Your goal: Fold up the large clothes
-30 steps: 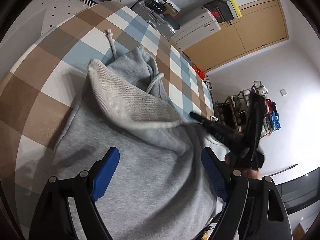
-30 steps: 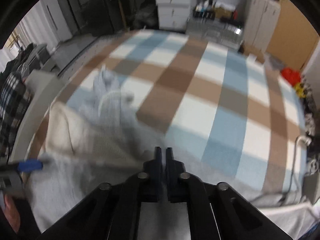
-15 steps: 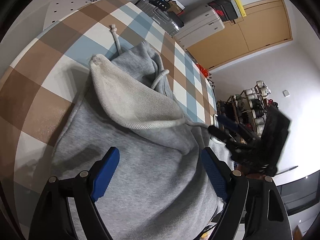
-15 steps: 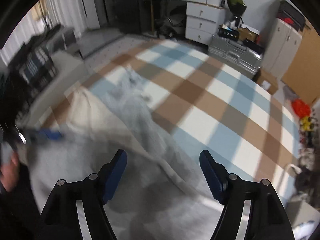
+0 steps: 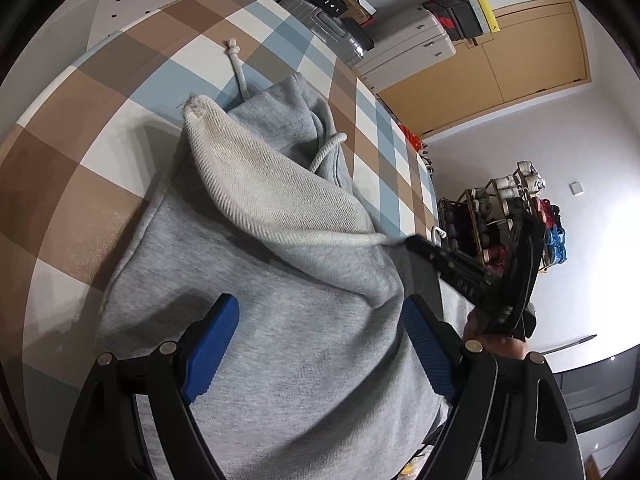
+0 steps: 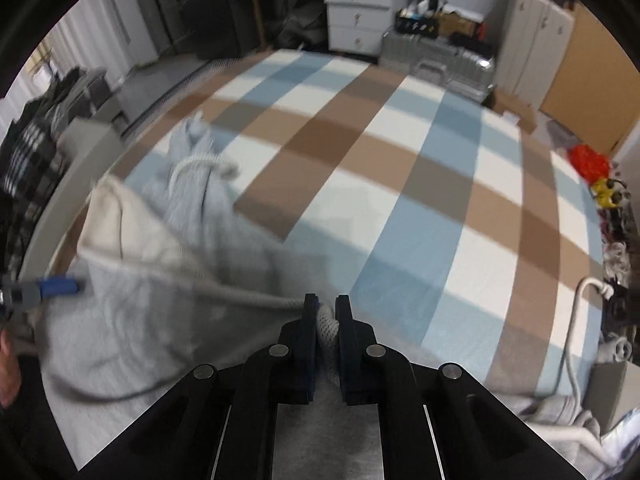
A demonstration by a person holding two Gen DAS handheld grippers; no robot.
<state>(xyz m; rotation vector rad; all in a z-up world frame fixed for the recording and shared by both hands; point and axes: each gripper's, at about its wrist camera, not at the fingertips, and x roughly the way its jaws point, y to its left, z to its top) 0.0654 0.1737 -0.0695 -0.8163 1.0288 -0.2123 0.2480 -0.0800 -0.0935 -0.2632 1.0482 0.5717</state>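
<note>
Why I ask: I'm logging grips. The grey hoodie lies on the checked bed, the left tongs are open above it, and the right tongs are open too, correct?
Not quite. The right tongs are shut on the hoodie's hood edge, as the right wrist view shows. The left tongs are indeed open over the hoodie on the checked bed.

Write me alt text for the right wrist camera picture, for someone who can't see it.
The right gripper is shut on the edge of a grey hoodie lying on a bed with a brown, blue and white checked cover. At the left edge, a blue-padded finger of the left gripper reaches over the hoodie.
</note>
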